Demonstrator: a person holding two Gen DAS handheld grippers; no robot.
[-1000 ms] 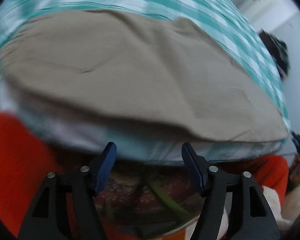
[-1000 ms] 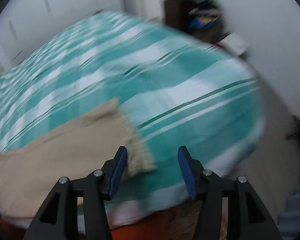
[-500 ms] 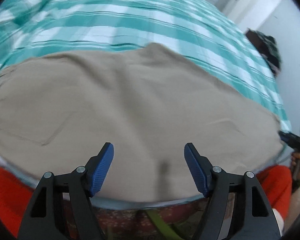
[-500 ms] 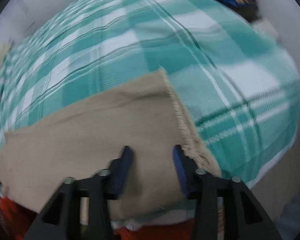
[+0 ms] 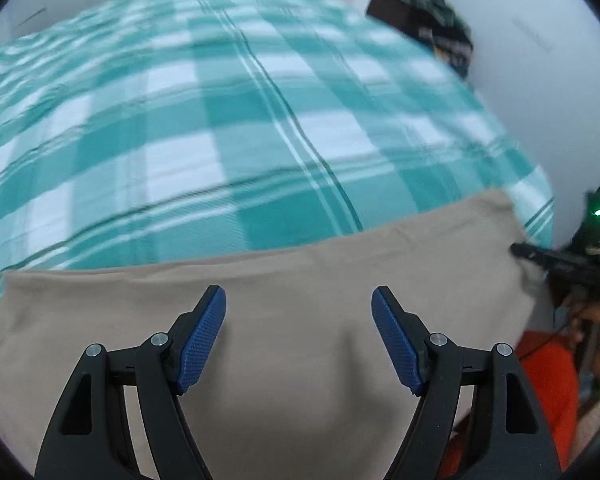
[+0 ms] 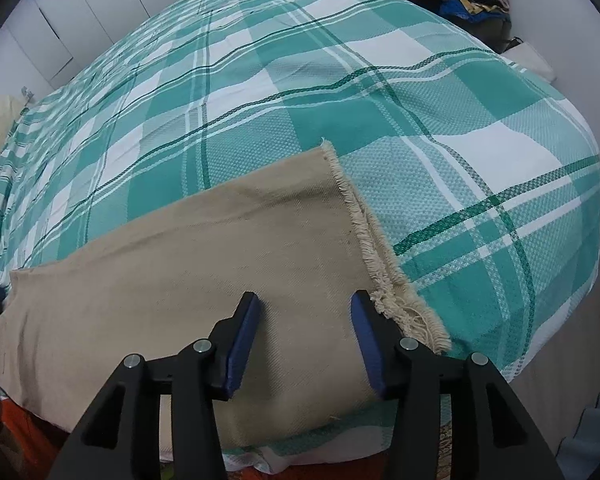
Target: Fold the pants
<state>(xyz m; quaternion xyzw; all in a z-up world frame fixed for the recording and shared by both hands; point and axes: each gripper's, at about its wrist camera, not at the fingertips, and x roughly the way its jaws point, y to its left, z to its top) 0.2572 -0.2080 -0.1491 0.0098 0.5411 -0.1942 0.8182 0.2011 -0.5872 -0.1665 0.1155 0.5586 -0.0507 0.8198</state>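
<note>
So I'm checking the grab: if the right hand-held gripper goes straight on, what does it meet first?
Most likely the beige pants, beside their frayed hem; the right hand-held gripper is opening, nothing pinched.

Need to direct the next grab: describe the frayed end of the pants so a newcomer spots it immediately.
Start at the bed's teal and white plaid cover. The tan pants lie flat along its near edge. Their frayed hem, a ragged pale fringe, is the cloth's end beside the right gripper, whose jaws are opening over the fabric; every other edge is clean.

pants (image 5: 308, 360) cut off at bottom edge, blurred bedspread (image 5: 220, 120) (left view)
</note>
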